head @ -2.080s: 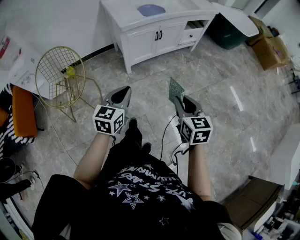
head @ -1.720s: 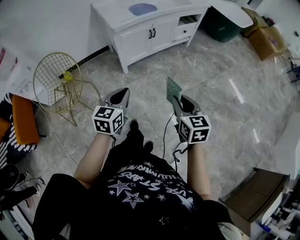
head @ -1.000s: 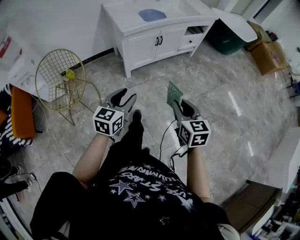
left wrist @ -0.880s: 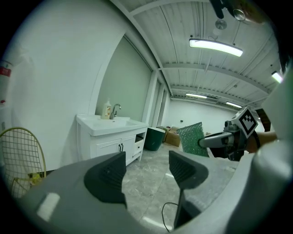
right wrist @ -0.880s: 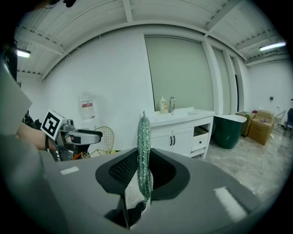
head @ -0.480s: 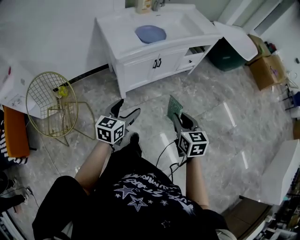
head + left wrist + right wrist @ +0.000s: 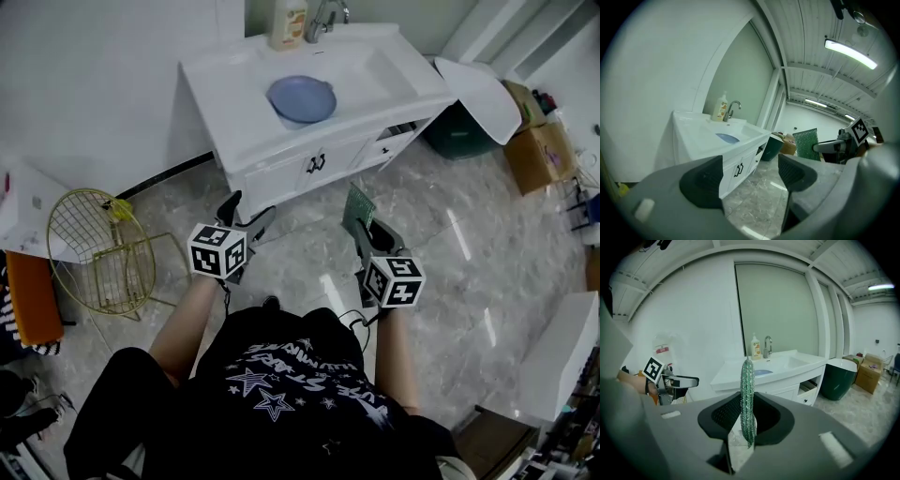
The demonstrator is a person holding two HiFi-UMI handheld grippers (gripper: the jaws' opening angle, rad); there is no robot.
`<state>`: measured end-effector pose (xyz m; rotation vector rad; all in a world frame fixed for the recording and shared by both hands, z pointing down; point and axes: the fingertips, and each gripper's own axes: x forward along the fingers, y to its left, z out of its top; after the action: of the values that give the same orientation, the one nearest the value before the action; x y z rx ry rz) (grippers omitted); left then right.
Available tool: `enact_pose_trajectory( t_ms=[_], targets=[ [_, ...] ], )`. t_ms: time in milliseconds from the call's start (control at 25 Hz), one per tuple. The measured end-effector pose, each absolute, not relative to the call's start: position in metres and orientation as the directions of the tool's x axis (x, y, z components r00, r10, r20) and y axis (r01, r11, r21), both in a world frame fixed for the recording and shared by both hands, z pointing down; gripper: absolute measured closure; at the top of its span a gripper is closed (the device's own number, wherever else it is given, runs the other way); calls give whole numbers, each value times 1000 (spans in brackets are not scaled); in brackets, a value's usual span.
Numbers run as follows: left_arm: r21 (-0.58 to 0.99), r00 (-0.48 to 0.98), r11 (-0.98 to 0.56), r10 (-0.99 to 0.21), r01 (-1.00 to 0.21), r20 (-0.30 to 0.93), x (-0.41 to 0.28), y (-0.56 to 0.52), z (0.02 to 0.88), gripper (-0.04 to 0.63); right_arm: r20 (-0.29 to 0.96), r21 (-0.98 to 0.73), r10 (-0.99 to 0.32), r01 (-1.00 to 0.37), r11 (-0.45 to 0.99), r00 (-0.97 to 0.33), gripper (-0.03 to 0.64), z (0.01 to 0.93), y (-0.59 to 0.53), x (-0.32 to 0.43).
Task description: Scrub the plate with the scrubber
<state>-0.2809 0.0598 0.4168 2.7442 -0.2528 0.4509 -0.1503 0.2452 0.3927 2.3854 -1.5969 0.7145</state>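
A blue plate (image 7: 301, 98) lies on the white vanity counter (image 7: 234, 80), left of the sink basin; it also shows in the left gripper view (image 7: 726, 138) and the right gripper view (image 7: 761, 372). My right gripper (image 7: 364, 220) is shut on a flat green scrubber (image 7: 359, 207), which stands on edge between the jaws (image 7: 747, 399). My left gripper (image 7: 246, 215) is open and holds nothing (image 7: 750, 176). Both grippers hang over the floor in front of the vanity, short of the plate.
A soap bottle (image 7: 288, 23) and a faucet (image 7: 323, 17) stand at the back of the counter. A gold wire chair (image 7: 98, 248) is at the left. A dark green bin (image 7: 459, 127) and a cardboard box (image 7: 539, 150) sit to the right of the vanity.
The person has walked up to the vanity, so the plate and the counter are nearer. The left gripper's jaws have spread apart. The right gripper still holds the scrubber.
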Motion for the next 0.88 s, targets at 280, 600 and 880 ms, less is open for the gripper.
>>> enact_pose_trajectory(
  t_ms=[280, 600, 880],
  targets=[
    [299, 921, -914, -160, -274, 354, -237, 16, 421, 233, 469, -106, -834, -919, -380, 291, 509, 392, 190, -85],
    [259, 871, -866, -318, -428, 376, -174, -49, 421, 233, 447, -134, -884, -967, -219, 138, 509, 406, 91, 18],
    [260, 763, -752, -458, -606, 455, -91, -105, 431, 233, 473, -146, -879, -989, -7, -63, 509, 411, -9, 120]
  ],
)
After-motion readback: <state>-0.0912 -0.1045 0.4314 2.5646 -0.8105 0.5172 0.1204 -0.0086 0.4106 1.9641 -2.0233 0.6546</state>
